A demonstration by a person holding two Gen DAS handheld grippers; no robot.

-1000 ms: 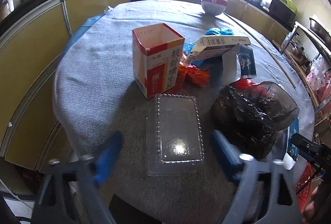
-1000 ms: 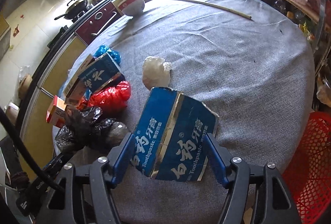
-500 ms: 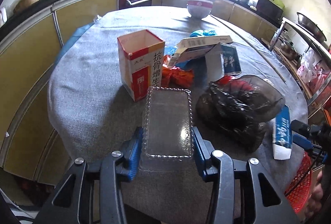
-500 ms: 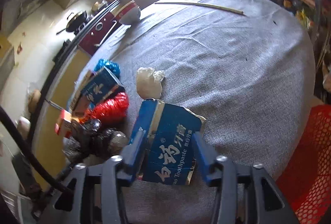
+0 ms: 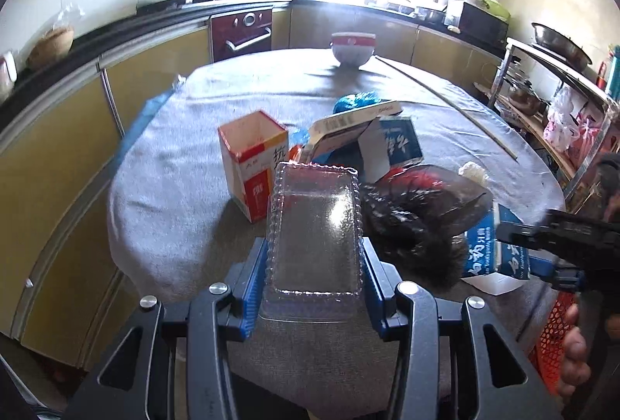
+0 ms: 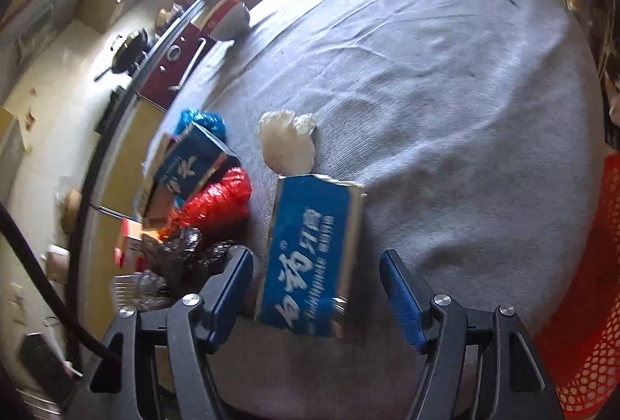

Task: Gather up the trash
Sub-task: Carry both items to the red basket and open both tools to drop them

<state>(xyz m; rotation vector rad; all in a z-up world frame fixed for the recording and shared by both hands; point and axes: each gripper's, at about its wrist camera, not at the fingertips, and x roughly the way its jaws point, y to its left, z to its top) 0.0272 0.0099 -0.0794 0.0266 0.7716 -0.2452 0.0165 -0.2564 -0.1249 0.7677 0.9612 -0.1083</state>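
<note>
Left gripper (image 5: 314, 274) clamps clear plastic tray (image 5: 314, 230). Right gripper (image 6: 316, 294), jaws just reopened, straddles blue toothpaste box (image 6: 310, 257) without pressing it.

Clear glossy plastic tray (image 5: 316, 226); matt grey cloth on table (image 6: 445, 109); printed card toothpaste box (image 6: 310, 253); crinkled shiny black bag (image 5: 410, 222).

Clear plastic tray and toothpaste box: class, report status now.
Left gripper shut on clear plastic tray. Right gripper just opened, toothpaste box loose between jaws. Red basket alongside, unobstructed.
</note>
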